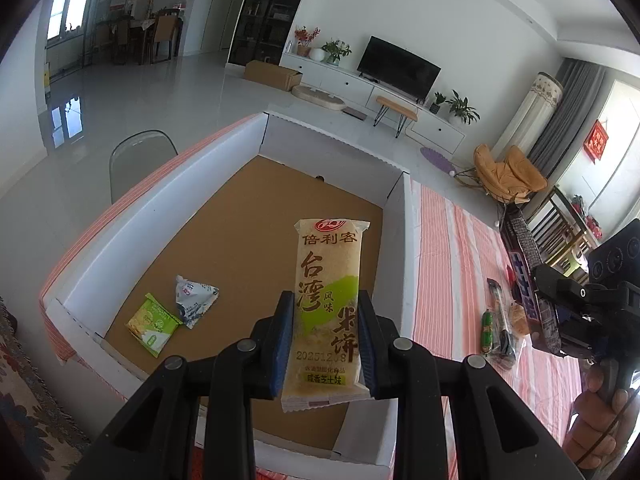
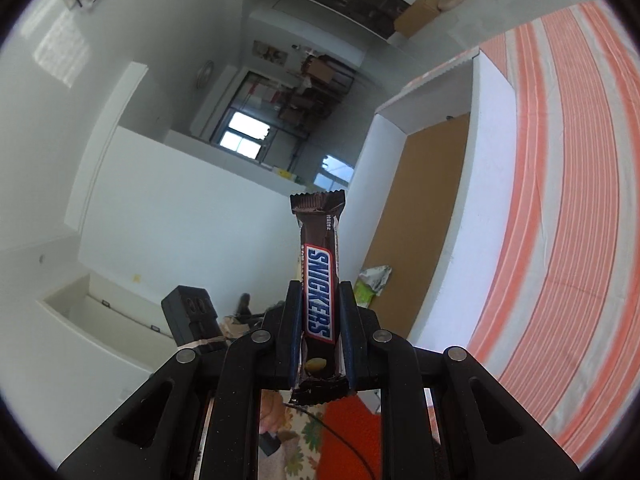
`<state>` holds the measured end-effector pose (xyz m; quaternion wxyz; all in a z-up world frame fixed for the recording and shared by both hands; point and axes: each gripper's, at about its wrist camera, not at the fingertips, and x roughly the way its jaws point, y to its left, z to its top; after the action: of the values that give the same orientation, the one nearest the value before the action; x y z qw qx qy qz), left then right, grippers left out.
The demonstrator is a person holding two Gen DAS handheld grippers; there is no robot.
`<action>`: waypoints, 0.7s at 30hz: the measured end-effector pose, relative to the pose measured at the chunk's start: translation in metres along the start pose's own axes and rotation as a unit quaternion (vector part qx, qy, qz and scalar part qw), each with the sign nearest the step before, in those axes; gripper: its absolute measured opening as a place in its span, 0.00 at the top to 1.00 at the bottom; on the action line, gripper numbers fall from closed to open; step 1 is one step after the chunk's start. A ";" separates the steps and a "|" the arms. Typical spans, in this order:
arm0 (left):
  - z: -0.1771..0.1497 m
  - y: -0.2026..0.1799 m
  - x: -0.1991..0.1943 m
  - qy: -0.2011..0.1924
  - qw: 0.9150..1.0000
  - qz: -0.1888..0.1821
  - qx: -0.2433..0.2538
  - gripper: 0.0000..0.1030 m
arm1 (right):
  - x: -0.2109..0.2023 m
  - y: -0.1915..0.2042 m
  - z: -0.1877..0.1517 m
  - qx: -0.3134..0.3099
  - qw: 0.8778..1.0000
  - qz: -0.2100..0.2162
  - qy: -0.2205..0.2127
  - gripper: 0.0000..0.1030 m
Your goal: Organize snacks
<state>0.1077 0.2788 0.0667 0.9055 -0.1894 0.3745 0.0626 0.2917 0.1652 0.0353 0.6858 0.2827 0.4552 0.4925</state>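
My left gripper is shut on a yellow-green rice cracker packet and holds it upright above the white box with a brown floor. A green snack packet and a silver triangular packet lie in the box's near left corner. My right gripper is shut on a Snickers bar and holds it in the air beside the box. The right gripper with the bar also shows in the left wrist view, over the striped cloth.
Several small snacks lie on the orange-striped tablecloth right of the box. A grey chair stands behind the table at left. The living room with a TV and cabinets lies beyond.
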 end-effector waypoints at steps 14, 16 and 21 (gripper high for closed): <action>-0.045 -0.083 0.012 -0.035 0.995 0.035 0.090 0.00 | -0.118 -0.073 -0.062 -0.157 0.884 -0.433 -0.082 0.25; -0.058 -0.130 0.020 -0.029 0.993 -0.008 0.110 0.00 | -0.165 -0.105 -0.074 -0.145 0.842 -0.509 -0.102 0.25; -0.095 -0.223 0.090 0.038 0.986 -0.051 0.153 0.00 | -0.252 -0.177 -0.084 -0.078 0.768 -0.620 -0.141 0.25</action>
<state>0.1665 0.0337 0.0084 0.9109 -0.0694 0.4038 -0.0494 0.2651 -0.1378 -0.0615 0.9182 -0.0486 0.3899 -0.0512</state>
